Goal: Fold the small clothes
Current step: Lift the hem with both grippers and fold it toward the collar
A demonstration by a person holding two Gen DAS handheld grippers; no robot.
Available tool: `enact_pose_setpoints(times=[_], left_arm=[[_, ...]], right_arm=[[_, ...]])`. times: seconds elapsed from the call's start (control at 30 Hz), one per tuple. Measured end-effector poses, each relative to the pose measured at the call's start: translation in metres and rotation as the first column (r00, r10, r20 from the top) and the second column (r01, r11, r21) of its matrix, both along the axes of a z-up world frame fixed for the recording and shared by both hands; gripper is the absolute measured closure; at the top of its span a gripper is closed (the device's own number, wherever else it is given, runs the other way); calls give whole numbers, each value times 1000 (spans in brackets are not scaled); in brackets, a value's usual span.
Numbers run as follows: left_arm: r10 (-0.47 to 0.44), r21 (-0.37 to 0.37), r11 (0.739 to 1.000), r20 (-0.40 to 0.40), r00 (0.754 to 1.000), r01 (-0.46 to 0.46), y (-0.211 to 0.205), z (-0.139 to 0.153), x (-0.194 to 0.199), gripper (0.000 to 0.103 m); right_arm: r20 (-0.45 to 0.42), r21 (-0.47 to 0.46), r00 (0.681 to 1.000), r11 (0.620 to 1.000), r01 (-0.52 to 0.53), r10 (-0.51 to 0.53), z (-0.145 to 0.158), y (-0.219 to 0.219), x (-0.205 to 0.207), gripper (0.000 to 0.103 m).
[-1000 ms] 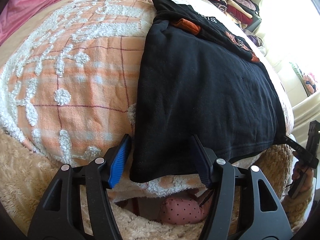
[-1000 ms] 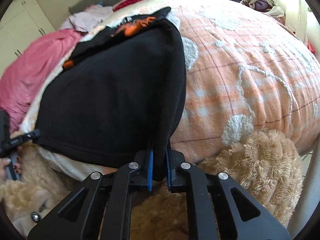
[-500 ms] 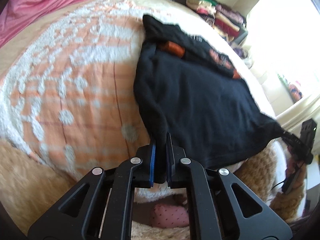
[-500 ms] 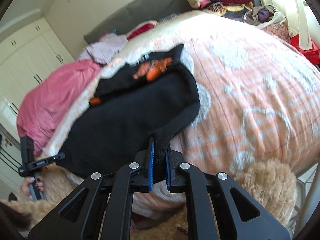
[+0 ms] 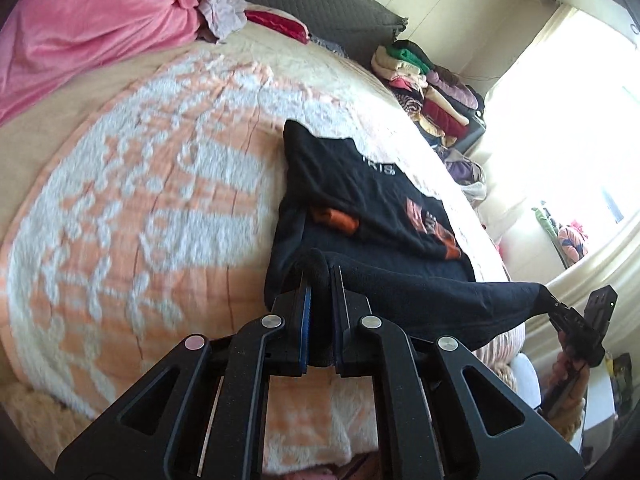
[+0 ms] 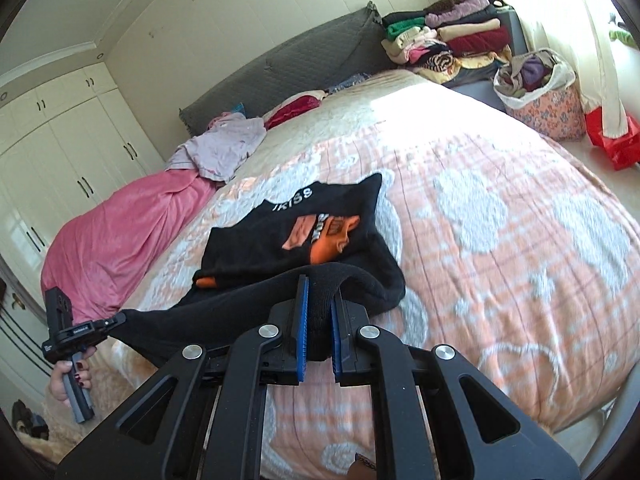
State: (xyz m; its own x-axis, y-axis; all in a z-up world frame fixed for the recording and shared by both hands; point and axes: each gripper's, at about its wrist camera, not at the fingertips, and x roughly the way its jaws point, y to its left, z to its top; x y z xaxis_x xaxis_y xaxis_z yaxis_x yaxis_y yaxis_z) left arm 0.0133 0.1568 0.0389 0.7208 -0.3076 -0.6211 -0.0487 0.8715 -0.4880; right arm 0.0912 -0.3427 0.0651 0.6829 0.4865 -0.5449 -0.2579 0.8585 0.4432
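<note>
A black T-shirt [image 5: 360, 200] with an orange print and white letters lies on the bed; its near hem is lifted off the blanket. My left gripper [image 5: 320, 280] is shut on the hem's left corner, cloth bunched between the blue pads. My right gripper [image 6: 318, 300] is shut on the other hem corner of the T-shirt [image 6: 280, 240]. The hem stretches taut between the two. In the left wrist view the right gripper [image 5: 560, 310] shows at the far right, held by a hand. In the right wrist view the left gripper [image 6: 116, 318] shows at the lower left.
The bed carries an orange-and-white blanket [image 6: 500, 240]. A pink quilt [image 6: 120, 232] and a pale garment [image 6: 224, 148] lie at its far left. Stacks of folded clothes [image 6: 444, 40] and a floral basket [image 6: 544, 92] stand by the grey headboard. White wardrobes [image 6: 60, 132] line the left wall.
My left gripper shut on the hem corner. Both grippers rose and tilted up, lifting the hem off the bed edge and carrying it over the shirt, so more of the room shows.
</note>
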Motion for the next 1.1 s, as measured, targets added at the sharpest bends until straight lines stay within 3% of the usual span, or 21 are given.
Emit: enact_pose_setpoints(times=[0.37,0.57,0.8,1.1], left_arm=[[39,49,998,84,996,-43,-3,40,61,100],[61,76,995,80,995,-67,-1,50,100,100],[83,100,991,58,995,-88,0,45,136,100],[76,152,985,15,997,-77,-1,15,174,100]], right_arm=[[28,-21,999,999,24,-24,20,6,59,95],[38,-24,998,999,46,-45,20,11,90,95],[35,-46,997,997,63,-61,16,20,123,95],[-29,-121,995,989,89,-94,-16,31,161,95]])
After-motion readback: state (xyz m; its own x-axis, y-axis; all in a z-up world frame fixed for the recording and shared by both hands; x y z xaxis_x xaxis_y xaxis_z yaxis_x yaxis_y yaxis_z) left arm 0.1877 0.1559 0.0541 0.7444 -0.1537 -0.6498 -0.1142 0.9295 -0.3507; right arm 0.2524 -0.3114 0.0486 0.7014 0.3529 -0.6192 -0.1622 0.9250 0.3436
